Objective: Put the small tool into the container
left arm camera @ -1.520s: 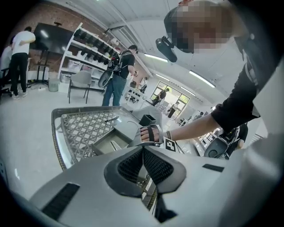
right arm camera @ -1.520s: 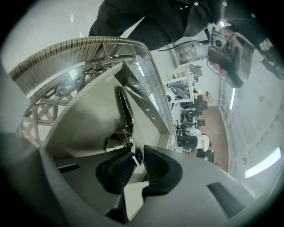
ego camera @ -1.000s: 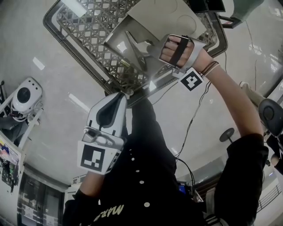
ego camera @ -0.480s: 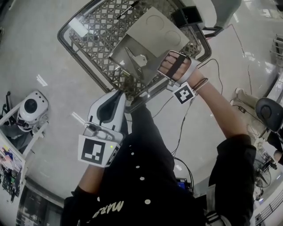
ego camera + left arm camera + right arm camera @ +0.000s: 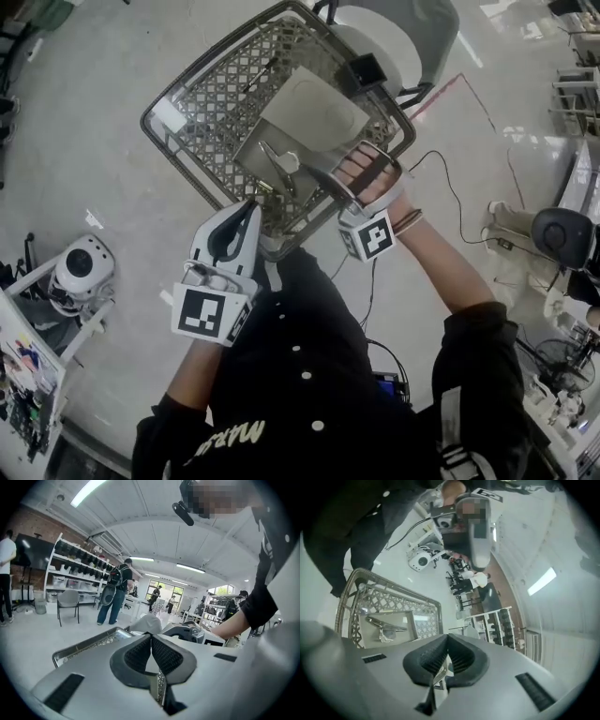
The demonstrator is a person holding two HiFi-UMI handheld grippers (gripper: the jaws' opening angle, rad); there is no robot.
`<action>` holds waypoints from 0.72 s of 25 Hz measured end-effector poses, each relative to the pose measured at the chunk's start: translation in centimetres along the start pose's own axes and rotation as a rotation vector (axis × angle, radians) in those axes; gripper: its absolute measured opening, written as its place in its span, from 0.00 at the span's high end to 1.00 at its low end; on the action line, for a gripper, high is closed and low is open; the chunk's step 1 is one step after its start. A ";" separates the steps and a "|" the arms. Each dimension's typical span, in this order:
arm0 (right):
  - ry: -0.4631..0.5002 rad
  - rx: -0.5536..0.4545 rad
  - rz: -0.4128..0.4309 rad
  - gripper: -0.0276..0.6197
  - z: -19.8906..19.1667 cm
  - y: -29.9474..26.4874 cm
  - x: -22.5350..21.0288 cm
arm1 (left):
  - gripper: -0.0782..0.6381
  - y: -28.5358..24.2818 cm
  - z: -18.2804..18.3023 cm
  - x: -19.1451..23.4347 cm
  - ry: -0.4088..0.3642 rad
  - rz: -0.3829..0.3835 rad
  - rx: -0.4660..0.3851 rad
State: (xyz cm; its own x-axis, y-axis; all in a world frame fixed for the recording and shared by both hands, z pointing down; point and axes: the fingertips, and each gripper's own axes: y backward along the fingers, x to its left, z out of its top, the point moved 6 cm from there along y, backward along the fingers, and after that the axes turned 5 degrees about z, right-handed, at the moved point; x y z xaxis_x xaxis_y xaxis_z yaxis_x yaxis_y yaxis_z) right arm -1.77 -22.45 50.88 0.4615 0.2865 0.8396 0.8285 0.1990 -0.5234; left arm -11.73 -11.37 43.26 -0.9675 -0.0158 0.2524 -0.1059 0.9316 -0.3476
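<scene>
The right hand-held gripper (image 5: pixel 447 638) has snapped shut, empty, with the small tool (image 5: pixel 280 164) seemingly lying in the metal tray (image 5: pixel 403 620) ahead of it, while the left hand-held gripper (image 5: pixel 251 211) is clenched too.

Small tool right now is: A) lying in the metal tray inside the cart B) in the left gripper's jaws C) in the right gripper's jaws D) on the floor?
A: the small tool lies flat in the metal tray, which sits inside the mesh cart.
</scene>
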 end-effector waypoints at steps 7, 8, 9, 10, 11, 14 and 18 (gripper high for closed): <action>-0.232 0.059 -0.176 0.94 1.5 5.4 -6.3 | 0.85 1.1 4.3 0.2 -0.059 -0.008 -0.090; -0.270 0.070 -0.203 0.94 1.5 6.2 -7.1 | 0.85 1.2 5.0 0.2 -0.068 -0.005 -0.108; -0.316 0.077 -0.229 0.94 1.5 6.9 -7.8 | 0.85 1.4 5.7 0.2 -0.076 -0.002 -0.127; -0.373 0.078 -0.255 0.94 1.6 7.7 -8.5 | 0.85 1.6 6.3 0.2 -0.083 0.000 -0.144; -0.438 0.072 -0.279 0.94 1.6 8.5 -9.1 | 0.85 1.8 6.8 0.2 -0.089 0.001 -0.158; -0.623 0.051 -0.350 0.94 1.7 10.6 -10.2 | 0.85 2.2 8.2 0.1 -0.112 0.001 -0.192; -0.769 0.036 -0.438 0.94 1.0 12.5 -11.3 | 0.85 1.9 9.7 0.1 -0.143 -0.015 -0.253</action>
State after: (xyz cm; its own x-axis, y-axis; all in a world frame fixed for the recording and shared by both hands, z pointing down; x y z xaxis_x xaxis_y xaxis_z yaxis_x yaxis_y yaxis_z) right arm 3.05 -22.22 34.72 -0.2462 0.7258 0.6424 0.8646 0.4640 -0.1929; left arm -14.29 -13.15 33.88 -0.9907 -0.0643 0.1200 -0.0769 0.9916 -0.1039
